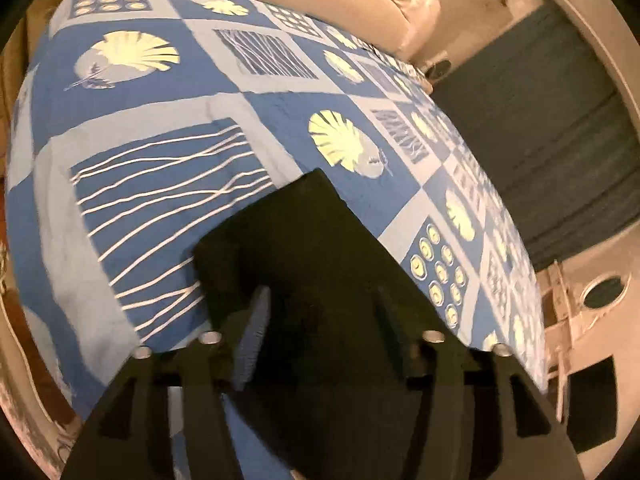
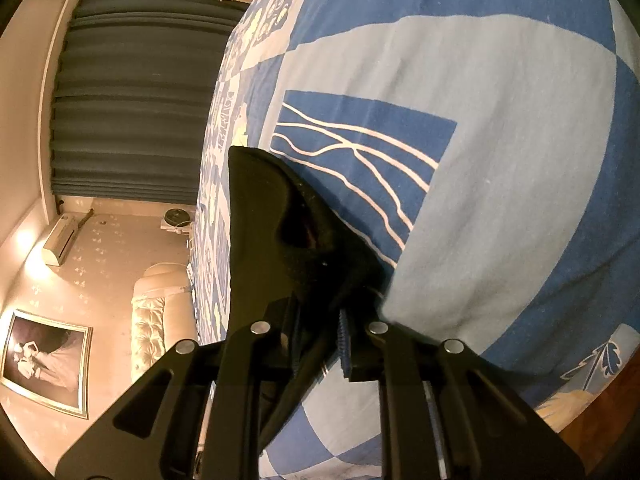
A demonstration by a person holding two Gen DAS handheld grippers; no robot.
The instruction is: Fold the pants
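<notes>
We see the pants [image 1: 320,264] as plain black fabric, folded into a flat panel with a squared corner that points up across the bedspread [image 1: 160,128]. They lie over its blue striped square. In the right wrist view the pants [image 2: 264,216] bunch into a raised peak with an open pocket of folds, at the same striped square's edge.

From my left wrist view, bedspread [image 1: 168,128] lies open from nine to twelve o'clock; headboard [image 1: 360,4] blocks twelve, black pants [image 1: 320,280] obstruct six.
</notes>
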